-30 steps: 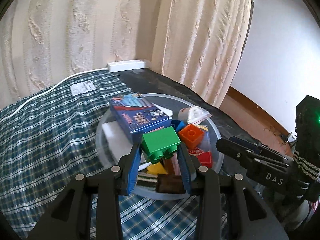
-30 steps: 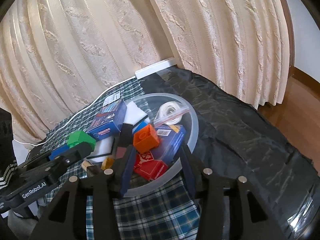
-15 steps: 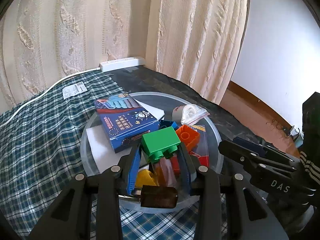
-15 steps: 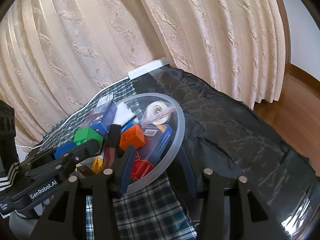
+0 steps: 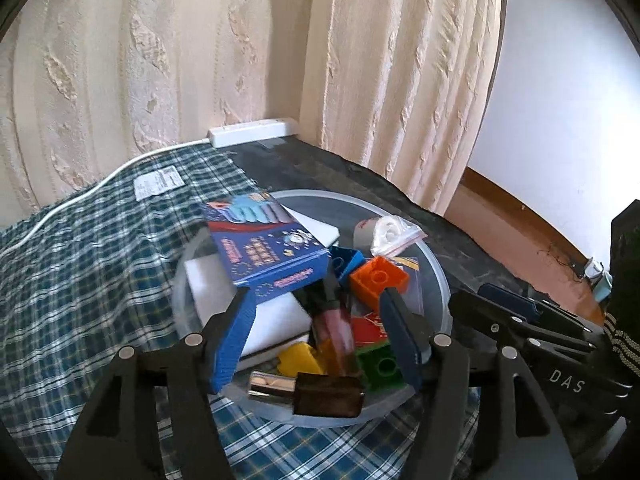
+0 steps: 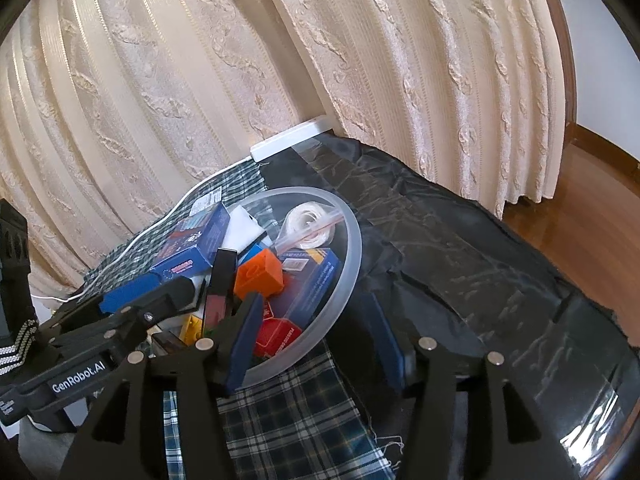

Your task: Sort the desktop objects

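Note:
A clear plastic bowl [image 5: 438, 276] on the table holds a blue box [image 5: 268, 248], an orange brick [image 5: 380, 280], a white block [image 5: 276, 320], a bagged tape roll [image 5: 390, 232] and a yellow piece [image 5: 300, 358]. A green brick [image 5: 380, 366] lies at the bowl's near side. Just above the bowl, my left gripper [image 5: 316, 304] has its jaws opening, and nothing is between the pads. The jaws of my right gripper [image 6: 316, 340] are opening astride the bowl's rim [image 6: 352, 248], one finger inside, one outside, pads clear of it. The left gripper [image 6: 160, 294] shows at the bowl's left.
A brown bottle with a metal cap [image 5: 320, 394] lies at the bowl's near rim. A checked cloth [image 5: 80, 280] covers the left of the table, black sheeting [image 6: 460, 248] the right. A white power strip [image 5: 252, 134] and cream curtains stand behind.
My left gripper has opened and let go of the green brick, which now lies in the bowl. The right gripper's jaws have spread wider around the bowl's rim.

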`<state>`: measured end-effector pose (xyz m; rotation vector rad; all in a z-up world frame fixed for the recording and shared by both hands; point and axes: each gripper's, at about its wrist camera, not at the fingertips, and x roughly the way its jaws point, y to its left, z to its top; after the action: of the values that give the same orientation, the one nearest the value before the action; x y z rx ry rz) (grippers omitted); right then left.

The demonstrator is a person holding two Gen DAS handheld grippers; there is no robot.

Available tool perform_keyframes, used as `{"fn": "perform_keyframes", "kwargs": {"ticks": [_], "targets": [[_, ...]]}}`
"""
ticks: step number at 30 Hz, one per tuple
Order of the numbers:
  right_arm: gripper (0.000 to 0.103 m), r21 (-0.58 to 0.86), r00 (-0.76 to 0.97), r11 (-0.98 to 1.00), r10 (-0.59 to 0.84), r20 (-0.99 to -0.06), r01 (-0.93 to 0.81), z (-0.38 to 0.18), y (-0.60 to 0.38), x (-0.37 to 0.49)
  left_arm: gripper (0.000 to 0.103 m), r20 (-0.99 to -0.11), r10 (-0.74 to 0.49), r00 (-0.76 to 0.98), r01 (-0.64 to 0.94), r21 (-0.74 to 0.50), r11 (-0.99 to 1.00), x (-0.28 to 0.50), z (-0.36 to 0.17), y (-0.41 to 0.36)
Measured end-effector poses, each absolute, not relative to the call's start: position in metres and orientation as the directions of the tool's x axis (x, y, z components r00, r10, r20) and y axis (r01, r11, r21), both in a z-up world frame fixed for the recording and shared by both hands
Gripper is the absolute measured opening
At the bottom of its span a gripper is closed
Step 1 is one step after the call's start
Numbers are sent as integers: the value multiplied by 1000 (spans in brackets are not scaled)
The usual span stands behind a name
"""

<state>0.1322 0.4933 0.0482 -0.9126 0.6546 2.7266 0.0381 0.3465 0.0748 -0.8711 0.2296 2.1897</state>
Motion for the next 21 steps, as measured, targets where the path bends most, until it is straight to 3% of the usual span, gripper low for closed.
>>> {"fn": "perform_keyframes", "kwargs": {"ticks": [21], "targets": [[69,305,-804,-934,-33,-594,-188,70,418,139,68,-593,416,-690,-516,1,-856,49,102,244]]}}
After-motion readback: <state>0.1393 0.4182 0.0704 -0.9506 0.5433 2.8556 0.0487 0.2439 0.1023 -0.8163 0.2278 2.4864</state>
